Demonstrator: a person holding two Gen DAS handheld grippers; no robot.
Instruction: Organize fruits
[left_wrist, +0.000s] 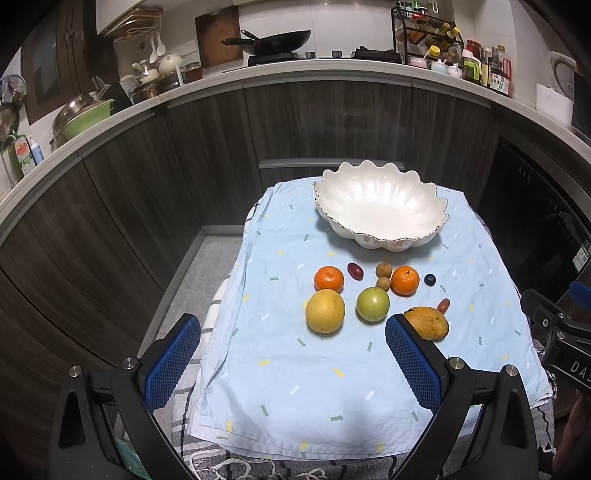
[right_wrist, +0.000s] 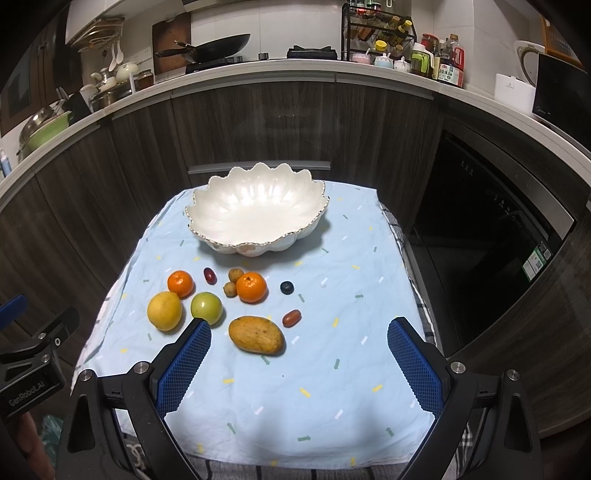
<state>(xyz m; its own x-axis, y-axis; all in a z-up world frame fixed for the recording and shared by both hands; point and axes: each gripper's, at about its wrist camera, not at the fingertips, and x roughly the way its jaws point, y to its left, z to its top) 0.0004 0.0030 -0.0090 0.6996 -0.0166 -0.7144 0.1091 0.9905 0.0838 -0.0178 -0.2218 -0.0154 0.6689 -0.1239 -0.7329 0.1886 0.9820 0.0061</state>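
Both grippers, left gripper (left_wrist: 293, 363) and right gripper (right_wrist: 299, 363), hang over the near cloth (right_wrist: 295, 406) with jaws wide, holding nothing. Ahead of the jaws lie two tangerines (right_wrist: 251, 287), two reddish grape-like fruits (right_wrist: 291, 318), two small brown round fruits (right_wrist: 229, 288), one yellow citrus (right_wrist: 164, 310), one green fruit (right_wrist: 206, 307), one blueberry (right_wrist: 286, 287) and one mango (right_wrist: 256, 335). Bare cloth lies open beneath both grippers. Beyond the fruits stands one scalloped bowl (right_wrist: 221, 201), empty. The mango's long axis runs crosswise between the right jaws.
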